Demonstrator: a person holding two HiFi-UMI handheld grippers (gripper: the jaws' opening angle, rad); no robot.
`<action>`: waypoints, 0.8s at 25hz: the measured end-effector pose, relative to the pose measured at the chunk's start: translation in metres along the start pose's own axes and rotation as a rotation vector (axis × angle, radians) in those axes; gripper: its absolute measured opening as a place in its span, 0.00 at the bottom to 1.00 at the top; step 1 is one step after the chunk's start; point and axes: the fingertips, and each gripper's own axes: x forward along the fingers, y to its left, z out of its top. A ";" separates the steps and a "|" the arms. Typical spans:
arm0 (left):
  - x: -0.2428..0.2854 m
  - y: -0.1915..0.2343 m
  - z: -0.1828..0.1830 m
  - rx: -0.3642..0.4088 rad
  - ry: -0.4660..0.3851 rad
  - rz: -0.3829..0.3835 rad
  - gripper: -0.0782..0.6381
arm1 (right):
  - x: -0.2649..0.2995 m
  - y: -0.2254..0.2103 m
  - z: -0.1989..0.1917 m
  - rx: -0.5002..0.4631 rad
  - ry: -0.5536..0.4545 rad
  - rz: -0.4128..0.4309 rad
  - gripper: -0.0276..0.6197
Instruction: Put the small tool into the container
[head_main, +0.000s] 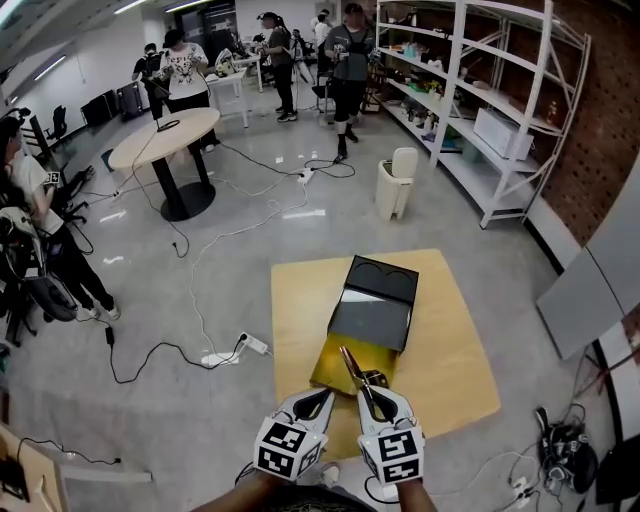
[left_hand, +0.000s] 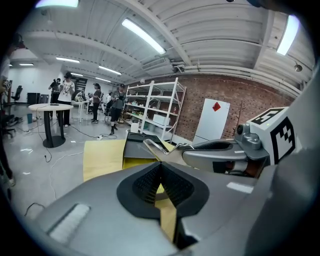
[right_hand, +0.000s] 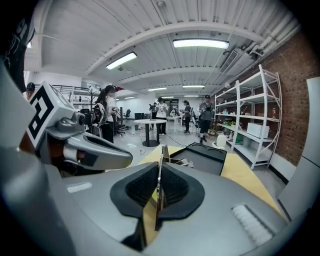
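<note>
A black container (head_main: 373, 312) with its lid (head_main: 381, 279) folded back lies on the yellow tabletop (head_main: 450, 350), and a gold tray (head_main: 332, 368) shows at its near end. My right gripper (head_main: 372, 393) is shut on the small tool (head_main: 351, 363), a thin metal plier-like piece that points over the gold tray. In the right gripper view the tool (right_hand: 161, 162) stands edge-on between the pads, with the container (right_hand: 202, 156) just beyond. My left gripper (head_main: 318, 398) hangs beside it on the left, shut and empty; its pads (left_hand: 150, 181) meet.
A white bin (head_main: 396, 183) stands on the floor beyond the table. A power strip (head_main: 252, 345) and cables lie to the left. Metal shelves (head_main: 480, 110) line the right wall. A round table (head_main: 165, 138) and several people are farther back.
</note>
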 end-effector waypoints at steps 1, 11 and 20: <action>0.009 0.015 0.001 0.000 -0.002 -0.003 0.11 | 0.018 -0.002 -0.001 -0.008 0.011 0.003 0.07; 0.048 0.177 0.030 0.018 0.026 -0.074 0.11 | 0.189 0.023 0.034 -0.096 0.131 0.005 0.07; 0.058 0.298 0.054 0.023 0.045 -0.104 0.11 | 0.309 0.046 0.061 -0.169 0.213 0.041 0.07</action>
